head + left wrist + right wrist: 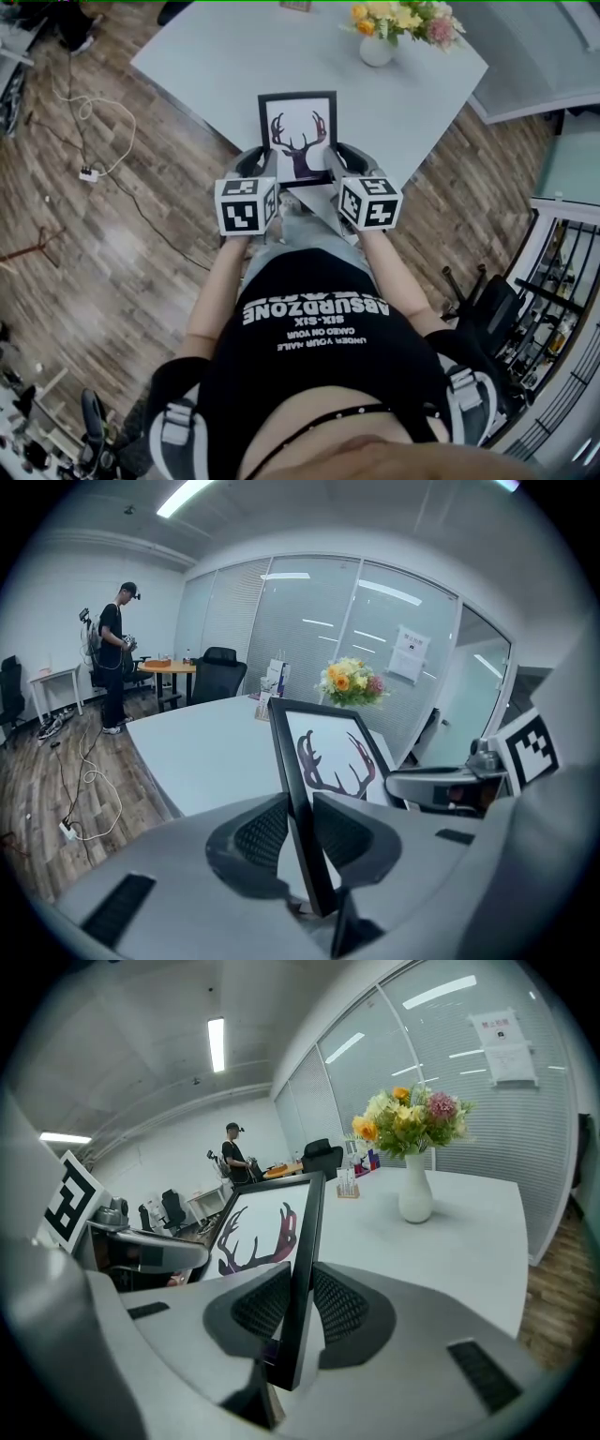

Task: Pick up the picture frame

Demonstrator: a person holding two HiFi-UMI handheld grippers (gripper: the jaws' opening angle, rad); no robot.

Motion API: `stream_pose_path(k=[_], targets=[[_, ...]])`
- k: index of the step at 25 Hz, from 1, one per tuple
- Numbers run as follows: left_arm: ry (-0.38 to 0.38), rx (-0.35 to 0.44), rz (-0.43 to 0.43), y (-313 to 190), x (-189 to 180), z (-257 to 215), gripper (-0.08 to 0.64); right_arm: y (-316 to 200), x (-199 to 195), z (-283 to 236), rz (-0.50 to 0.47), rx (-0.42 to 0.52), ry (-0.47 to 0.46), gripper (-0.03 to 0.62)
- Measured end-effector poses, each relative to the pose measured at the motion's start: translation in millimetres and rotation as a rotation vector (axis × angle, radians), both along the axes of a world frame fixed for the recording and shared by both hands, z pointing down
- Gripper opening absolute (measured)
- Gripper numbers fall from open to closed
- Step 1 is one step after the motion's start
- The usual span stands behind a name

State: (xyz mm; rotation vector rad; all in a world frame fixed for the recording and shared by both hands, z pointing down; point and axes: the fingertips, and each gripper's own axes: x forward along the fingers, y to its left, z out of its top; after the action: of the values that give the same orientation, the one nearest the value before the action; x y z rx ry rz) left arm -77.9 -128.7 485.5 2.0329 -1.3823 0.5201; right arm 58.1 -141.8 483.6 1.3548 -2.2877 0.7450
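Note:
A black picture frame (298,135) with a dark antler print on white hangs above the pale table (206,66), held between both grippers. My left gripper (265,173) is shut on the frame's left edge (298,799), its pads pressing both faces. My right gripper (335,171) is shut on the frame's right edge (302,1269) in the same way. In the head view the marker cubes of both grippers sit just below the frame's lower corners. The frame tilts back, its picture side facing up toward me.
A white vase of flowers (379,36) stands at the table's far right. A small wooden stand (295,6) sits at the far edge. Cables and a plug block (88,174) lie on the wood floor at left. Another person (114,653) stands far off by desks.

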Motion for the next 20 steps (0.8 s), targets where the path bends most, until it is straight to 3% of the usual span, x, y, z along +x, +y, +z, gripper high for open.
stream_pose_path(k=[20], targets=[[-0.017,0.083,-0.002,15,8,-33,0.095,16,9,-31,0.027,0.080,-0.021,0.084]])
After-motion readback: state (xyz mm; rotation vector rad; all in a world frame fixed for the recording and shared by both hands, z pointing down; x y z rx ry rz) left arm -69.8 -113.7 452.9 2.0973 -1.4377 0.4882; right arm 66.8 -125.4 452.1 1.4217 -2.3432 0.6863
